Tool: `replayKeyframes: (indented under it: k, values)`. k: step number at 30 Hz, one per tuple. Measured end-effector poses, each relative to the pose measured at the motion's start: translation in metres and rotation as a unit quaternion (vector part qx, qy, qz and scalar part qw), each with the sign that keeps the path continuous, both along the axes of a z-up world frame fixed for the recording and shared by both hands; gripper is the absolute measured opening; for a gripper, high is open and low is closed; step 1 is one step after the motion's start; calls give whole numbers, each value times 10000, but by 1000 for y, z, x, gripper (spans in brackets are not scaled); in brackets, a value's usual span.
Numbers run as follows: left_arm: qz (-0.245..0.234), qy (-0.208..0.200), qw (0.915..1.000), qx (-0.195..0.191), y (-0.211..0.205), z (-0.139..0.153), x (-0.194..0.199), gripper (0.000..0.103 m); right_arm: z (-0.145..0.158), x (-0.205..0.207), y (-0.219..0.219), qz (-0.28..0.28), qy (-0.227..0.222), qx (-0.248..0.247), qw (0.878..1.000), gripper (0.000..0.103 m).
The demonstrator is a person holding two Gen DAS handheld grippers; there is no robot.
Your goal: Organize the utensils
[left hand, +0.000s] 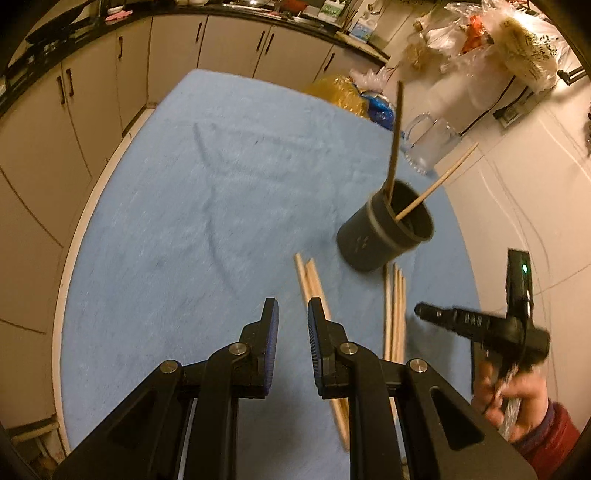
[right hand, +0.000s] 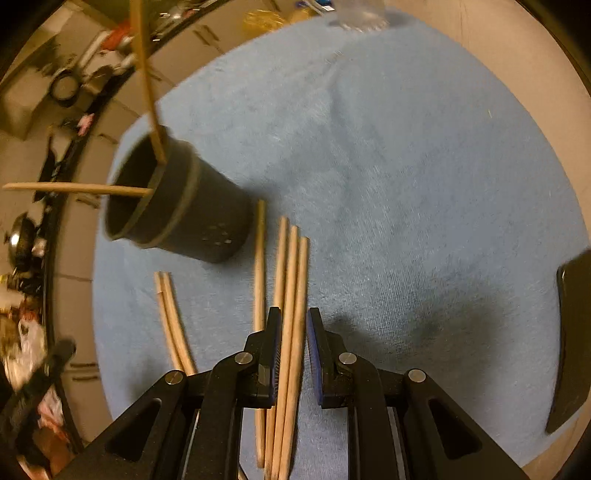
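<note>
left gripper [left hand: 292, 310] and right gripper [right hand: 293, 319], each with jaws a little apart and pinching nothing; the right one hangs over a group of four chopsticks [right hand: 291, 280] lying on the blue cloth [right hand: 406, 166], the left beside a second pair [left hand: 314, 284]. dark holder cup [left hand: 386, 229] stands near the cloth's right edge, two chopsticks [left hand: 394, 140] leaning out of it. a glass mug [left hand: 430, 144] sits at the far right corner beside plastic bags [left hand: 498, 48]. beige cabinets [left hand: 92, 110] and a cluttered dark counter [left hand: 258, 11] run behind. a dark flat object [right hand: 572, 339] lies at the right edge
</note>
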State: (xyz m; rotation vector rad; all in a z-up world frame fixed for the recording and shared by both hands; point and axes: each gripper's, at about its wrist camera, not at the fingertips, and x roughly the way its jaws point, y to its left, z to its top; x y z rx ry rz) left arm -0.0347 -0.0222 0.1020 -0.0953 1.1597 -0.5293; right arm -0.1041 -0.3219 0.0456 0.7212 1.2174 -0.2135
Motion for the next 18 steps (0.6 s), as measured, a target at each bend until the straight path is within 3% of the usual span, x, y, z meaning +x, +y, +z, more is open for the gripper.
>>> replayKeyframes:
  k: [6, 18]
  values:
    - [-118, 89, 9998, 97, 21, -7, -9, 15, -20, 8, 5, -199, 405, -132, 9989, 9]
    - [-382, 416, 9984, 51, 20, -24, -8, 19, -19, 13, 34, -23, 769, -780, 9940, 6]
